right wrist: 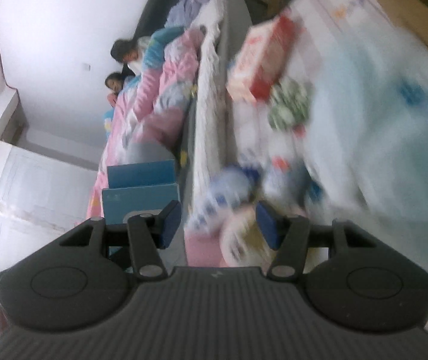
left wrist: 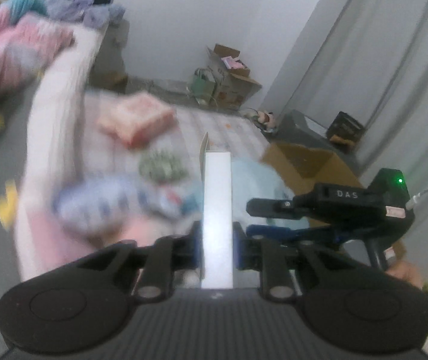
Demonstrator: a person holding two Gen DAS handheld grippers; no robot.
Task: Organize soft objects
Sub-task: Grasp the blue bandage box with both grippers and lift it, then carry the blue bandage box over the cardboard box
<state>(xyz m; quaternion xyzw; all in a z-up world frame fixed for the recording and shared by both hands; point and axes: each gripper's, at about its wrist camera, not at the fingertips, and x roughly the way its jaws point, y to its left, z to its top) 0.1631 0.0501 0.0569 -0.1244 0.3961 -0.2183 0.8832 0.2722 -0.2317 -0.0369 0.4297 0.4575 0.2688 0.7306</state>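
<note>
My left gripper (left wrist: 217,240) is shut on a narrow white box (left wrist: 217,204) that stands upright between the blue pads. Beyond it on the bed lie a pink-red tissue box (left wrist: 137,120), a green-white bundle (left wrist: 162,166), a blue-white patterned soft pack (left wrist: 114,204) and a light blue soft cloth (left wrist: 256,180). The right gripper (left wrist: 319,207) shows beside it, black. In the right wrist view my right gripper (right wrist: 218,225) is open and empty over the blue-white pack (right wrist: 226,192), with the tissue box (right wrist: 262,63) and green bundle (right wrist: 289,105) farther off. Both views are blurred.
A pink quilt (right wrist: 159,90) and white blanket (right wrist: 210,96) lie along the bed beside two people (right wrist: 123,57). A blue box (right wrist: 140,192) sits left of my right gripper. An open cardboard box (left wrist: 307,162) stands by the bed; more boxes (left wrist: 229,75) sit in the room corner.
</note>
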